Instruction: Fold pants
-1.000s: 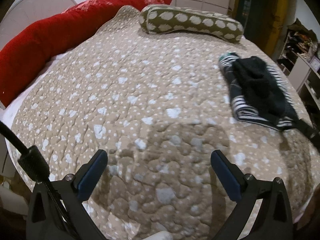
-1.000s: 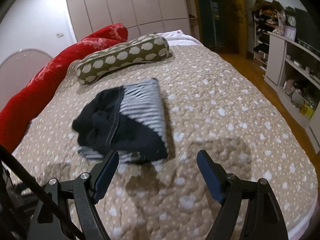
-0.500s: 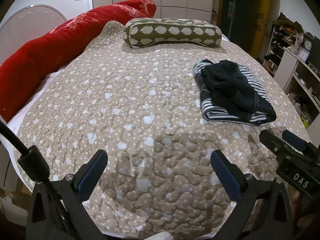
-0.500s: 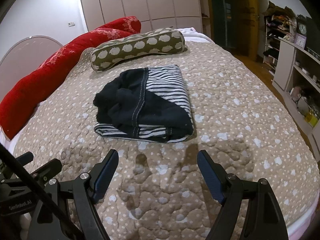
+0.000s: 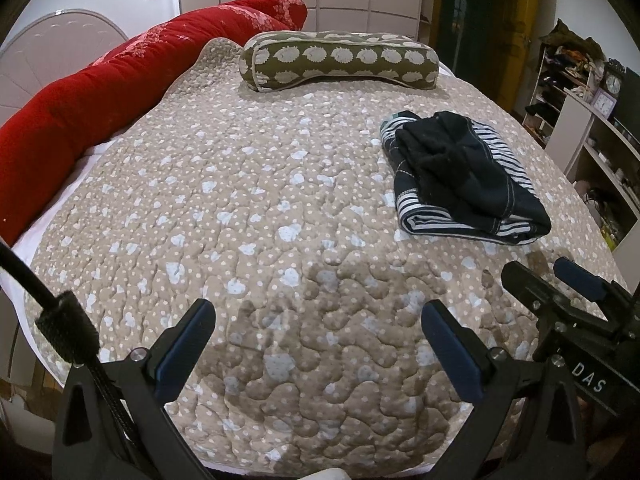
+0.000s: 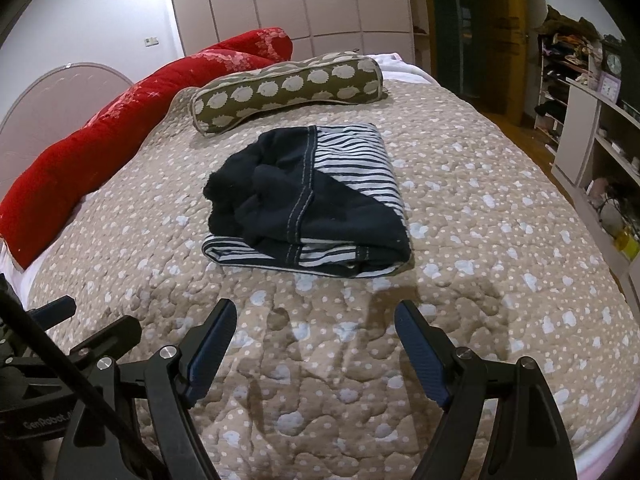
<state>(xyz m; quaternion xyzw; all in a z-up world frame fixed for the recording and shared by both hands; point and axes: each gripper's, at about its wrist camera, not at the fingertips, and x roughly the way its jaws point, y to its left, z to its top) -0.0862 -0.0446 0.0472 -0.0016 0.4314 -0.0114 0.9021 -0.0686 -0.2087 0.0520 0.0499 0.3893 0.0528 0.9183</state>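
The pants [image 6: 316, 204] lie folded in a compact bundle on the bed, dark navy cloth over a black-and-white striped part. In the left wrist view they lie to the right [image 5: 464, 180]. My left gripper [image 5: 318, 344] is open and empty above the quilt near the bed's front edge, well left of the pants. My right gripper [image 6: 316, 344] is open and empty, a short way in front of the bundle and not touching it. It also shows in the left wrist view [image 5: 560, 284], and the left one in the right wrist view [image 6: 80, 332].
The bed carries a beige dotted quilt [image 5: 240, 200]. A green bolster pillow [image 5: 340, 60] lies at the head. A long red cushion [image 5: 120, 76] runs along the left side. Shelves with clutter [image 6: 600, 140] stand right of the bed, wardrobes [image 6: 300, 0] behind.
Both grippers have drawn back from the pants towards the bed's front edge and risen. The pants lie still as a folded bundle. Both grippers stayed open.
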